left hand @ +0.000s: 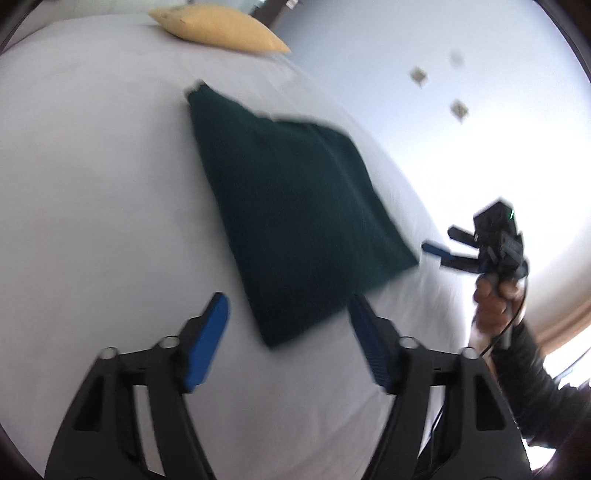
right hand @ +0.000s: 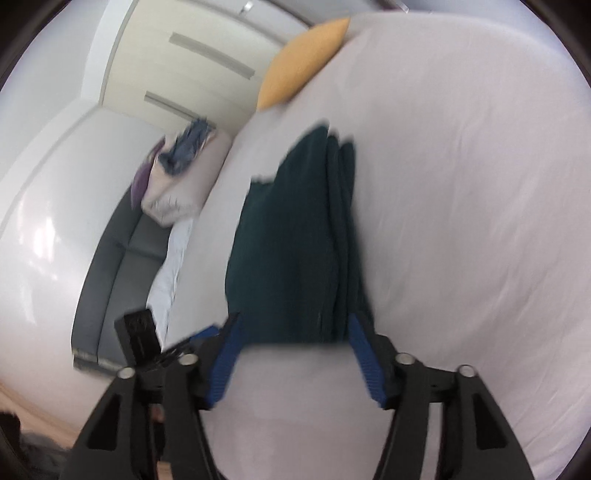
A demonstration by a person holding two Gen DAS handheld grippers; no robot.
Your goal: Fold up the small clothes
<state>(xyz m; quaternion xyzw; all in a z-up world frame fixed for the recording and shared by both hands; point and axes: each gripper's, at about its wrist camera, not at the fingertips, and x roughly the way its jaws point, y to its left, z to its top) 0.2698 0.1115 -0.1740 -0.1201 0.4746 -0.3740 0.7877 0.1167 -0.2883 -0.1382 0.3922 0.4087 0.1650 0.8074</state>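
Lying flat on the white bed (left hand: 92, 177), the folded dark green garment (left hand: 295, 221) sits dead centre, nothing on top of it. Left gripper (left hand: 288, 343) has its jaws wide and empty at its 6 o'clock corner; right gripper (right hand: 295, 354) is wide too, empty. Yellow pillow (left hand: 218, 27) at 12, clothes pile (right hand: 184, 147) on the grey sofa (right hand: 122, 266) off at 9.

Dark green garment (left hand: 295, 206) lies folded flat on bed.
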